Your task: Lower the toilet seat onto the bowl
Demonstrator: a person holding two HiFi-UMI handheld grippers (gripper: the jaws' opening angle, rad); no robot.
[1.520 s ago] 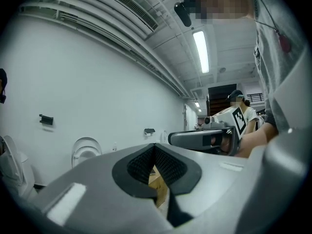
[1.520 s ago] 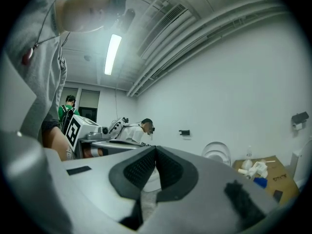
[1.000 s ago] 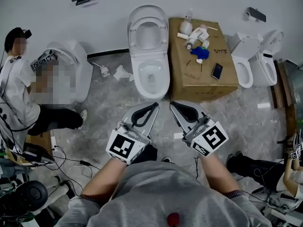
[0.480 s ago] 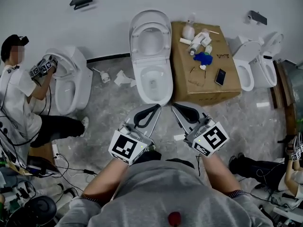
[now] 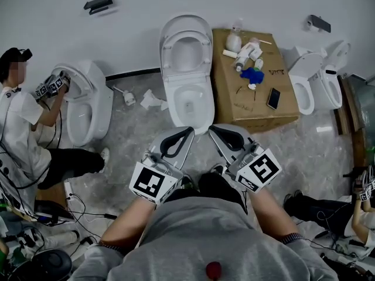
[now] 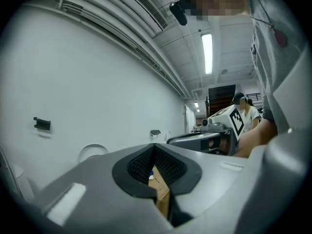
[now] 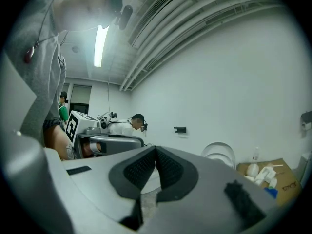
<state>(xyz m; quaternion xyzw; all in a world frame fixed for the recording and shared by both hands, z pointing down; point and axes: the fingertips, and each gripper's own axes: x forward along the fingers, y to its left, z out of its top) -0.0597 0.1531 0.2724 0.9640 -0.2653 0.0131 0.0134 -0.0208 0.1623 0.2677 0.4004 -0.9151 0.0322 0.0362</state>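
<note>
A white toilet stands against the wall in the head view, its bowl (image 5: 188, 101) open. Its seat (image 5: 186, 40) and lid are raised upright against the wall. My left gripper (image 5: 188, 131) and right gripper (image 5: 212, 129) are held side by side just short of the bowl's front rim, touching nothing. Both are shut and empty. In the left gripper view the left gripper (image 6: 155, 146) points level, with the raised lid (image 6: 92, 153) ahead to the left. In the right gripper view the right gripper (image 7: 156, 149) is shut, with the raised lid (image 7: 219, 154) ahead to the right.
A cardboard box (image 5: 252, 107) right of the toilet carries bottles, a blue cloth and a phone. A crouching person (image 5: 23, 122) works on another toilet (image 5: 88, 101) at the left. More toilets (image 5: 316, 81) stand at the right. Paper scraps (image 5: 151, 99) lie on the floor and cables (image 5: 64, 206) at the lower left.
Both grippers have moved forward together and now sit closer to the bowl's front rim. Both have stayed shut and empty throughout.
</note>
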